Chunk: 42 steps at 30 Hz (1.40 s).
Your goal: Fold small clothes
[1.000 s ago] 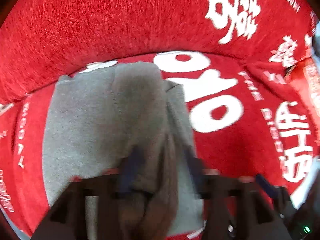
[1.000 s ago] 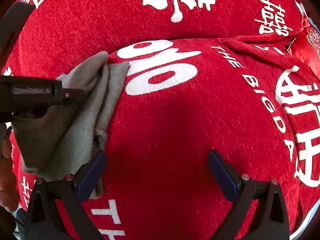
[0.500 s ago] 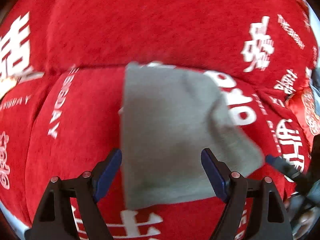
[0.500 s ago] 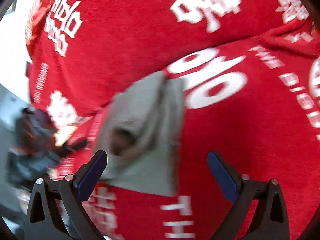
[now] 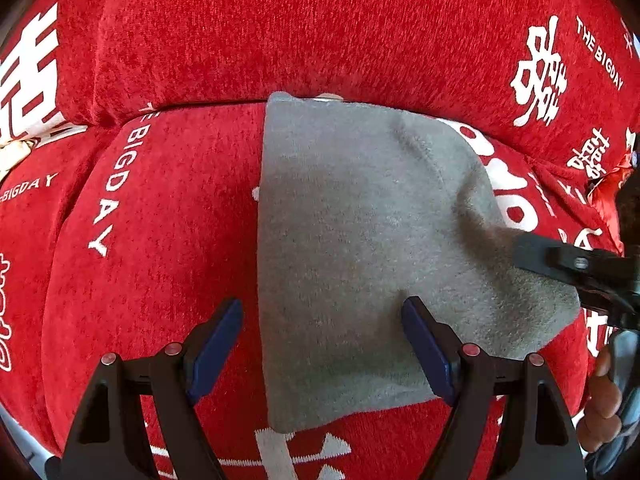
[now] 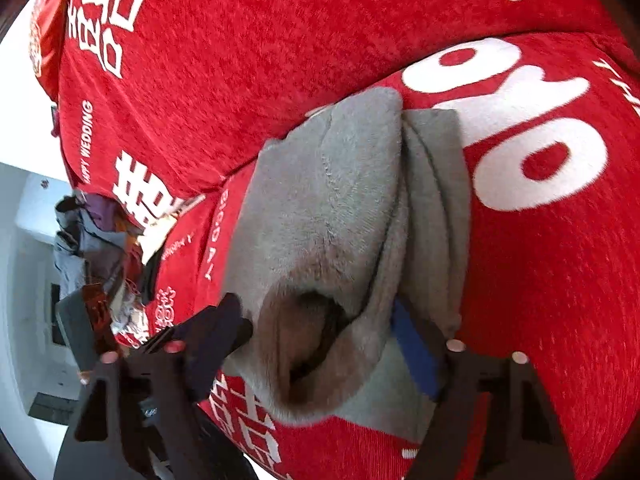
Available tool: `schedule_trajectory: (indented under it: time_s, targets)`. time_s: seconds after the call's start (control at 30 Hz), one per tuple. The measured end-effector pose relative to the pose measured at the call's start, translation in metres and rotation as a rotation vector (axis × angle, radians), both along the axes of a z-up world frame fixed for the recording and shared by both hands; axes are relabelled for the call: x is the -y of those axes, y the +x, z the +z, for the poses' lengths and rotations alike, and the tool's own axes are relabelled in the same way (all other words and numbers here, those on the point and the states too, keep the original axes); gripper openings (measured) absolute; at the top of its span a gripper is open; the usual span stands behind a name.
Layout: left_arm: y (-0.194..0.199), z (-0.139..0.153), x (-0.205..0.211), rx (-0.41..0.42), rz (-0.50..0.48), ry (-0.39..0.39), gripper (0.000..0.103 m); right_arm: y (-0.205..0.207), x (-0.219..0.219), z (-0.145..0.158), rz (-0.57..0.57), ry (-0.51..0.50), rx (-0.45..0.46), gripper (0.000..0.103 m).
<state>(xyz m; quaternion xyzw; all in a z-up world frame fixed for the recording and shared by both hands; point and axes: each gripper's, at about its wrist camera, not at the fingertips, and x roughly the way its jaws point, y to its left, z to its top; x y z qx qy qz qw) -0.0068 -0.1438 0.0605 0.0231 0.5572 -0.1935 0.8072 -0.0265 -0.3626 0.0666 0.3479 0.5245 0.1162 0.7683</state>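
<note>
A small grey fleece garment [image 5: 360, 240] lies folded on the red sofa seat [image 5: 160, 240]. My left gripper [image 5: 324, 344] is open and empty, just above the garment's near left edge. My right gripper [image 6: 320, 332] has its jaws on either side of a raised fold at the garment's [image 6: 320, 208] near edge, the cloth bunched between them. In the left wrist view the right gripper [image 5: 576, 268] comes in from the right, on the garment's right corner.
The sofa backrest [image 5: 320, 32] rises right behind the garment, red with white lettering. A pile of other clothes [image 6: 92, 248] lies at the sofa's far left in the right wrist view. A white floor [image 6: 24, 320] shows past the seat edge.
My left gripper let go of the garment, opened and drew back to the left. My right gripper moved in from the right and closed in around the garment's near fold.
</note>
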Motion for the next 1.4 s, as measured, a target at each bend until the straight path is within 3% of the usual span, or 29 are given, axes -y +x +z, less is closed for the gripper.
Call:
schedule_trajectory:
  time_s: [0.07,0.13,0.17,0.2,0.3,0.4,0.5,0.57,0.63,0.8,0.9,0.97,1.03,1.07,1.17,1.2,1.3,1.4]
  targets:
    - [0.002,-0.002,-0.001,-0.007,-0.005,-0.010,0.082,0.008,-0.006,-0.006,0.012,-0.013,-0.024,0.078]
    - [0.004,-0.007,-0.002,-0.024,-0.014,-0.018,0.082,0.018,-0.012,-0.015,0.019,-0.011,-0.049,0.071]
    - [0.005,-0.008,-0.004,-0.029,-0.012,-0.019,0.082,0.022,-0.016,-0.017,0.025,-0.026,-0.051,0.042]
    - [0.005,-0.007,-0.005,-0.033,-0.008,-0.026,0.082,0.023,-0.015,-0.016,0.024,-0.043,-0.050,0.023]
    - [0.001,0.005,-0.011,-0.046,-0.024,-0.117,0.082,0.013,-0.011,0.007,0.021,-0.062,0.056,0.017]
    - [-0.008,0.007,0.000,-0.023,-0.079,-0.108,0.082,-0.003,-0.003,0.021,-0.002,-0.076,0.127,0.017]
    - [-0.014,-0.012,0.017,-0.028,-0.110,-0.012,0.082,-0.002,0.001,-0.008,-0.004,-0.108,0.034,0.017]
    - [-0.020,-0.014,0.022,-0.005,-0.122,0.008,0.083,-0.007,0.009,-0.025,-0.024,-0.087,0.013,0.017]
    - [-0.023,-0.012,0.022,0.000,-0.135,0.008,0.083,-0.014,0.017,-0.029,-0.060,-0.033,0.040,0.017]
    - [-0.016,-0.014,0.012,-0.090,-0.108,-0.022,0.086,-0.015,0.018,-0.027,-0.050,-0.061,0.054,0.017]
    - [-0.024,0.007,0.008,-0.028,-0.110,-0.073,0.086,-0.026,0.023,-0.015,-0.080,-0.072,0.100,0.016]
    - [-0.027,0.006,0.021,0.016,-0.153,0.010,0.086,-0.025,0.023,-0.021,-0.073,-0.094,0.077,0.016]
    - [-0.024,-0.005,0.031,0.007,-0.181,0.095,0.086,-0.022,0.019,-0.027,-0.049,-0.103,0.072,0.017]
    - [-0.024,-0.010,0.033,0.006,-0.186,0.118,0.086,-0.021,0.019,-0.025,-0.044,-0.105,0.074,0.022]
    - [-0.023,0.003,0.026,0.007,-0.163,0.059,0.086,-0.025,0.027,-0.013,-0.058,-0.096,0.040,0.029]
    - [-0.022,0.012,0.021,0.030,-0.150,0.024,0.086,-0.033,0.030,-0.003,-0.079,-0.143,0.058,0.036]
    - [-0.014,0.034,0.014,0.128,-0.091,-0.004,0.086,-0.053,0.020,0.035,-0.075,-0.295,0.175,0.037]
    - [0.002,0.032,0.013,0.101,-0.037,-0.016,0.086,-0.063,-0.009,0.058,0.045,-0.343,0.275,0.037]
